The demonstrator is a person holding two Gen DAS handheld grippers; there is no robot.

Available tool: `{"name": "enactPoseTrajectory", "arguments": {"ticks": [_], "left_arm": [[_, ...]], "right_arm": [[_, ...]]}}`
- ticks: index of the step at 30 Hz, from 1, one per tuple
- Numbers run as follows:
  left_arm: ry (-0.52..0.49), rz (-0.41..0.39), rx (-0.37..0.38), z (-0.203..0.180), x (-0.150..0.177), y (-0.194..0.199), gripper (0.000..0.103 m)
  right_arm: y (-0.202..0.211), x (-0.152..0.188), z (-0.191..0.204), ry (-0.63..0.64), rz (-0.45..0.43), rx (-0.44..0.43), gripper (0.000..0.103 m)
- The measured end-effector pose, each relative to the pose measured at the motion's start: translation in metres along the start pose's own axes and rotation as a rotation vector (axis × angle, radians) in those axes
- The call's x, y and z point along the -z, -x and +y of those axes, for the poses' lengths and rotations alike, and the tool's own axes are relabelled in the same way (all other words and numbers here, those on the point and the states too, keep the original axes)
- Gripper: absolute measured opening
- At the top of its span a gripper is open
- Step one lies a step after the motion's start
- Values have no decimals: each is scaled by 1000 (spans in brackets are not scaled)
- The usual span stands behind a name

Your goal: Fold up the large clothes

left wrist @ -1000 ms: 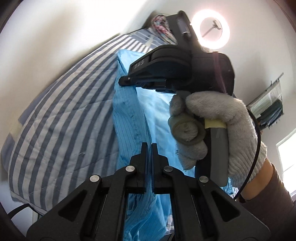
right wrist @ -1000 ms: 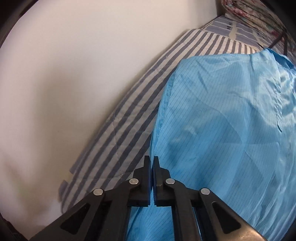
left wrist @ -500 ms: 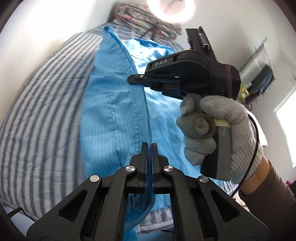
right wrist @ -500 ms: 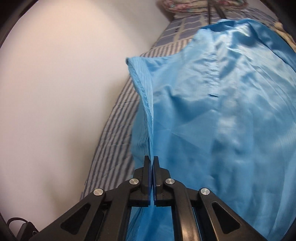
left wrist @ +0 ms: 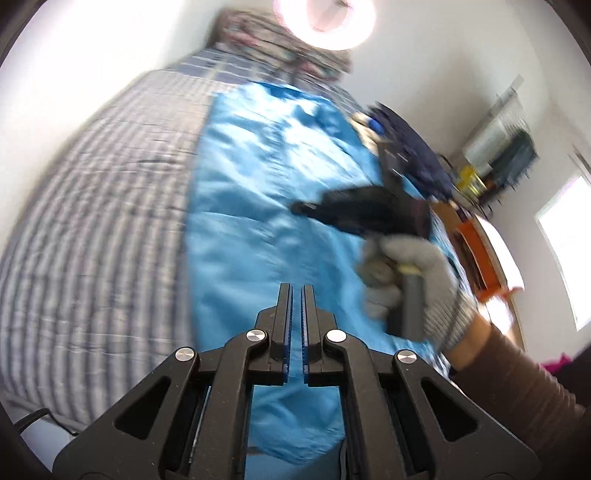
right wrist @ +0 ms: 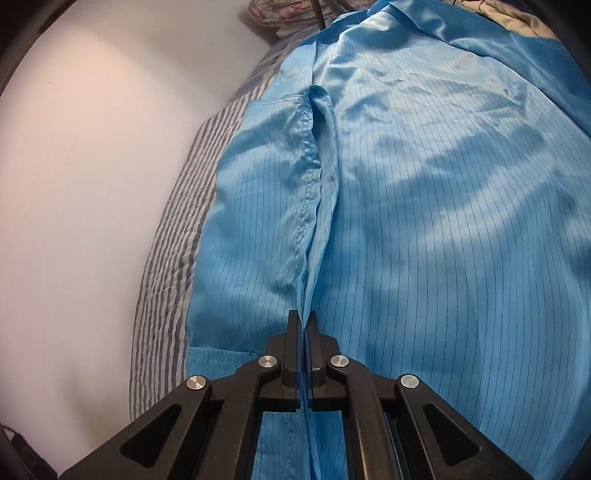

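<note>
A large light-blue pinstriped garment (right wrist: 443, 221) lies spread on a bed with a grey-striped sheet (right wrist: 173, 229). A raised ridge of its cloth, with a stitched seam, runs straight into my right gripper (right wrist: 303, 315), which is shut on it. In the left wrist view the garment (left wrist: 258, 221) fills the middle. My left gripper (left wrist: 296, 291) hangs over its near end, shut, with a sliver of blue cloth between the pads. The right gripper (left wrist: 301, 208) is blurred there, low over the garment, in a gloved hand (left wrist: 413, 280).
A white wall (right wrist: 92, 184) runs along the bed's left side. A floral bundle (left wrist: 280, 48) and a ring light (left wrist: 325, 22) are at the bed's far end. Dark clothes (left wrist: 417, 147) lie by the garment's right side, with an orange piece of furniture (left wrist: 476, 258) and a window (left wrist: 569, 251) beyond.
Both grippers carried the garment's left edge over to the right. The lifted flap has come down onto the garment, and the right gripper has moved away and lower in the left wrist view.
</note>
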State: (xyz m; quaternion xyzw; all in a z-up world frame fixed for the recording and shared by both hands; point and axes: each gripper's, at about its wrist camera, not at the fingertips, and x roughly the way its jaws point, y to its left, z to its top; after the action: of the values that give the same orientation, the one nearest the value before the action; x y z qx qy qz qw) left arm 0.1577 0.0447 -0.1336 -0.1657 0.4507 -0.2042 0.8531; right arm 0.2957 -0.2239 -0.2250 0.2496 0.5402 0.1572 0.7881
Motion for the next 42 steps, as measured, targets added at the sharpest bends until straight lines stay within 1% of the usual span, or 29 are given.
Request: {"name": "enactPoseTrajectory", "arguments": {"ticks": [2,3,5,6,8,11,13,16,17,18,19,21,23,24,26,27,30,32,36,38,39,40,42], "left_arm": [[63,-8,-16,21,-5,1,0],[79,-10,-22,28,-4,2,0],[96,-2,-43,38,-2,1,0],[103,7,-49,39,3,2,0],[108,22,-62,41,6,-2,0],[108,60,-62,43,12,-15,0],[109,80,-48,39,18,-20,0],[92,113,-53,38,23,-37,0],[86,124,-53,37,25,-42,0],[83,132,-51,36,27,-45,0],[79,145,-46,35,30,-51,0],[57,170,-59,31,36,-62,0],[28,217,-76,29,47,-78,0],[13,236,-91,29,53,-82,0],[-58,215,-126,22,61,-84,0],[-80,218,-136,20,60,-83,0],[-83,193,-150,15,58,-74,0],[-99,155,-155,7,54,-63,0],[-108,70,-112,-12,39,-40,0],[-113,19,-85,-25,31,-26,11],[-116,1,-77,-31,27,-23,29],[-119,-30,-65,-38,24,-16,51],[-119,-61,-52,-50,18,-6,68]], "right_arm": [[2,-1,2,15,4,-3,0],[-1,-1,4,23,6,1,0],[-2,1,9,34,17,-9,0],[-12,-8,6,33,21,-14,0],[-19,-9,8,50,28,-16,0],[-21,-7,12,75,25,32,0],[-19,-7,11,72,17,65,0],[-17,-7,12,102,6,123,8],[-13,-5,14,123,-1,137,14],[-10,-6,17,147,-11,153,22],[-5,-4,21,170,-24,168,25],[6,-3,31,235,-64,181,27],[11,-1,40,277,-75,171,27],[13,-1,41,293,-76,182,27],[20,1,44,314,-87,198,27],[24,1,43,315,-90,195,27],[42,7,41,311,-104,184,27],[60,13,34,306,-123,182,27],[97,27,18,300,-166,182,32],[117,36,9,320,-186,206,36],[127,40,4,333,-195,221,41],[138,45,-1,344,-206,236,44],[162,56,-16,346,-235,262,51]]}}
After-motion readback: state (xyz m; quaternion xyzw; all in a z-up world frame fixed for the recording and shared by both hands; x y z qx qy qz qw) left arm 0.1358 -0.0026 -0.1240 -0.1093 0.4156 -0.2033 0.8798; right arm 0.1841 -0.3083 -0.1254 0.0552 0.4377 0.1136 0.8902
